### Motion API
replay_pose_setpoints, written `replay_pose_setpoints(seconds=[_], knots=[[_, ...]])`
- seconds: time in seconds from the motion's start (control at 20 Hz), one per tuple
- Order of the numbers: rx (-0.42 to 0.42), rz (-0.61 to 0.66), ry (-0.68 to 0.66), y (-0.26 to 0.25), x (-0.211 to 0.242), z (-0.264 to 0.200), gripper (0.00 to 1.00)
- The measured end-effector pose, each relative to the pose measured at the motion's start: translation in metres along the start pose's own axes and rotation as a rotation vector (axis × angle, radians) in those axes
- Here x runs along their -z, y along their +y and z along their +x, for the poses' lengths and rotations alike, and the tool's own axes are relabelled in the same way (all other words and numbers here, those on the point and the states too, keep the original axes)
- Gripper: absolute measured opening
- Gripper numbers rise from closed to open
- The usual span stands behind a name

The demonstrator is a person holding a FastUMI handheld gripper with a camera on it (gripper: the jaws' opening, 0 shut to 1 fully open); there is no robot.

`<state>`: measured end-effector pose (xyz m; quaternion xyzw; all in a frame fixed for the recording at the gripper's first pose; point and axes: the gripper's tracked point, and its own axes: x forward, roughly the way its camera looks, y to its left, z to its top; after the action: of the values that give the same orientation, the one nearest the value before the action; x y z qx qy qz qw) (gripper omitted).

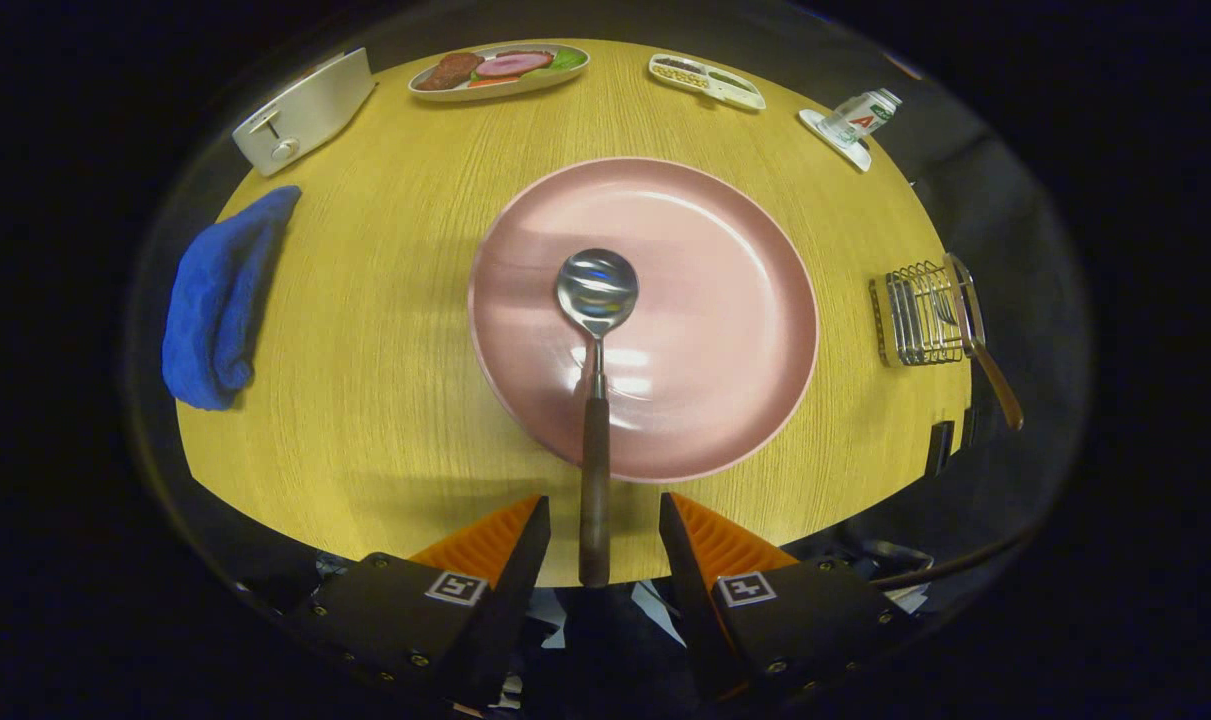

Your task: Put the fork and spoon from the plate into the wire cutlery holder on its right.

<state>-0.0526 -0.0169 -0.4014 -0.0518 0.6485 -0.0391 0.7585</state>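
Shiny wooden-handled spoon (596,380) between parted hand-held gripper (605,520) fingers

glossy metal spoon (596,330), matt plate (705,300), wood-grain table (385,380)

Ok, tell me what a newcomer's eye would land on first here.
The big pink plate in the middle of the wooden table, with the spoon lying on it, its dark handle reaching back between the open fingers. Next, the wire cutlery holder right of the plate with the fork already in it, and the blue cloth on the left.
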Motion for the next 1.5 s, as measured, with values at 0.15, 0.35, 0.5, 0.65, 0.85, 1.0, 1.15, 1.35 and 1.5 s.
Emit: replay_pose_setpoints(seconds=[0.15, 0.35, 0.5, 0.65, 0.85, 1.0, 1.15, 1.35, 1.5], knots=[[-0.003, -0.015, 0.009, 0.003, 0.004, 0.007, 0.68], [0.005, -0.090, 0.026, 0.003, 0.008, 0.013, 0.32], [0.018, -0.146, 0.042, 0.003, 0.010, 0.014, 0.12], [-0.007, -0.154, 0.053, 0.008, 0.016, 0.007, 0.06], [0.087, -0.173, 0.053, -0.010, 0.013, -0.010, 0.06], [0.117, -0.157, 0.032, -0.018, 0.002, -0.031, 0.06], [0.153, -0.164, 0.009, -0.027, -0.008, -0.052, 0.06], [0.170, -0.126, -0.017, -0.038, -0.019, -0.076, 0.06], [0.184, -0.070, -0.034, -0.055, -0.026, -0.093, 0.06]])
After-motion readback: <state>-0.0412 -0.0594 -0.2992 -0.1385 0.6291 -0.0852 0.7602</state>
